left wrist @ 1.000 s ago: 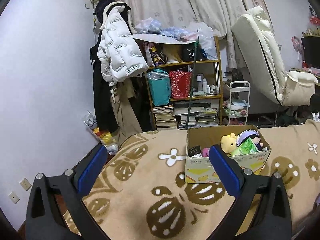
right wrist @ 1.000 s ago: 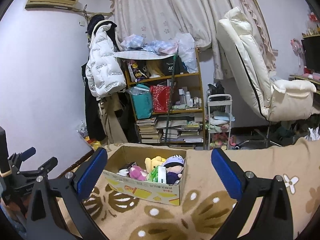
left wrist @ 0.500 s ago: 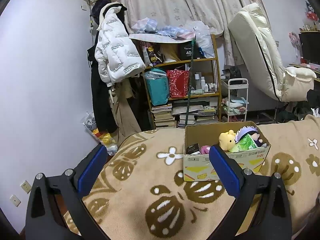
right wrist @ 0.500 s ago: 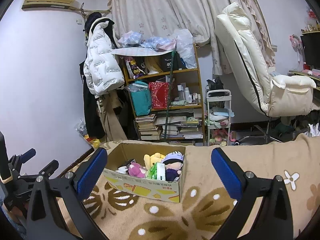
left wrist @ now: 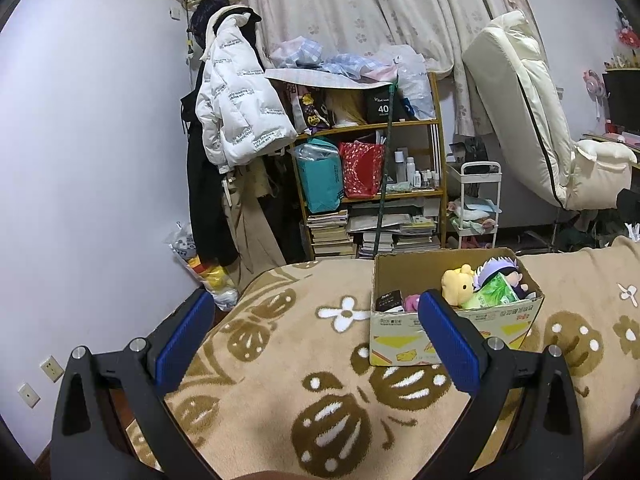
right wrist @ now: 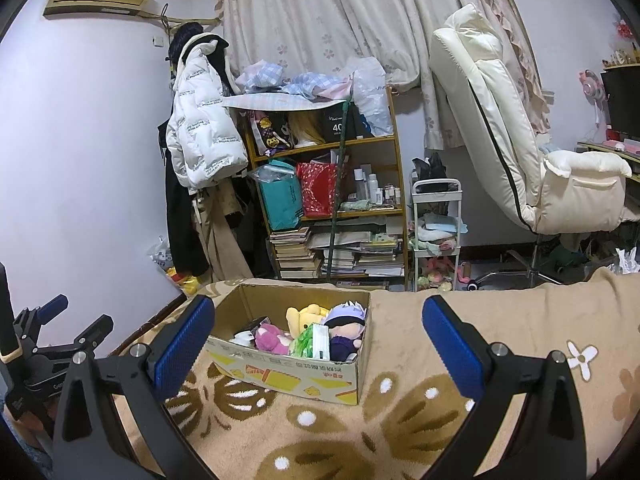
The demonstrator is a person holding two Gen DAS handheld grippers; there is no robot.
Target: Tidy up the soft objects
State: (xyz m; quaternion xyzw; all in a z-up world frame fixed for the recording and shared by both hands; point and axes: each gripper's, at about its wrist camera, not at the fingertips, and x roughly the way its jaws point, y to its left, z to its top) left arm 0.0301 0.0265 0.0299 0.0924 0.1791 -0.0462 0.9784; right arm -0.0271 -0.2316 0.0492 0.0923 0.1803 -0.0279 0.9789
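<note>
We hold both grippers wide apart and empty above the blanket [left wrist: 280,364]: left gripper [left wrist: 316,330], right gripper [right wrist: 318,338]. The box [right wrist: 280,376] sits near the blanket's far edge, holding the plush toys [right wrist: 308,318].

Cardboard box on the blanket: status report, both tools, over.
Left tool open, empty. Right tool open, empty. Cardboard box upright on blanket, plush toys inside. Nothing between tools and box.
</note>
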